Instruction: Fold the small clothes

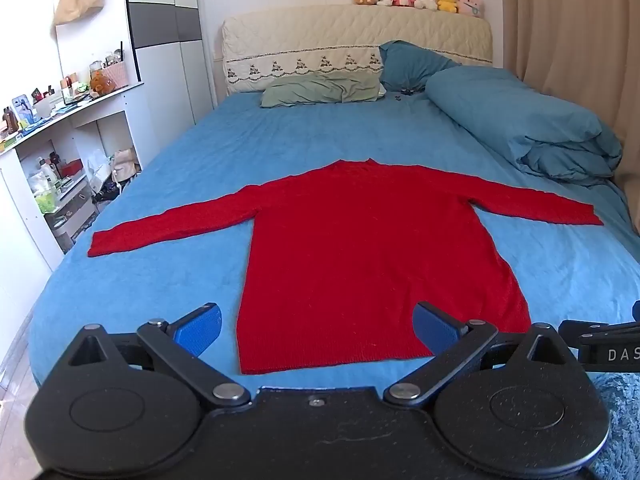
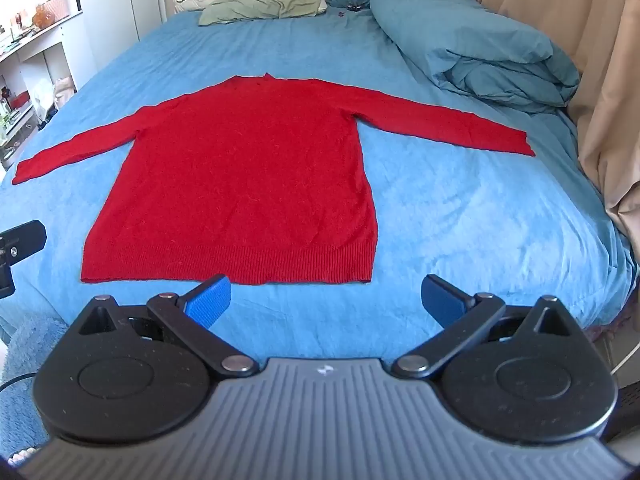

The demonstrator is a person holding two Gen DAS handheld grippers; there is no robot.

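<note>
The red sweater (image 1: 360, 248) lies flat on the bed (image 1: 180, 168), hem nearest, collar farthest, sleeves spread sideways. Left hand-held gripper (image 1: 316, 326) faces the hem's left half, right hand-held gripper (image 2: 326, 298) its right corner; both stand apart, empty

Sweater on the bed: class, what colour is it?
Plain red sweater, clearest in the right wrist view.
</note>
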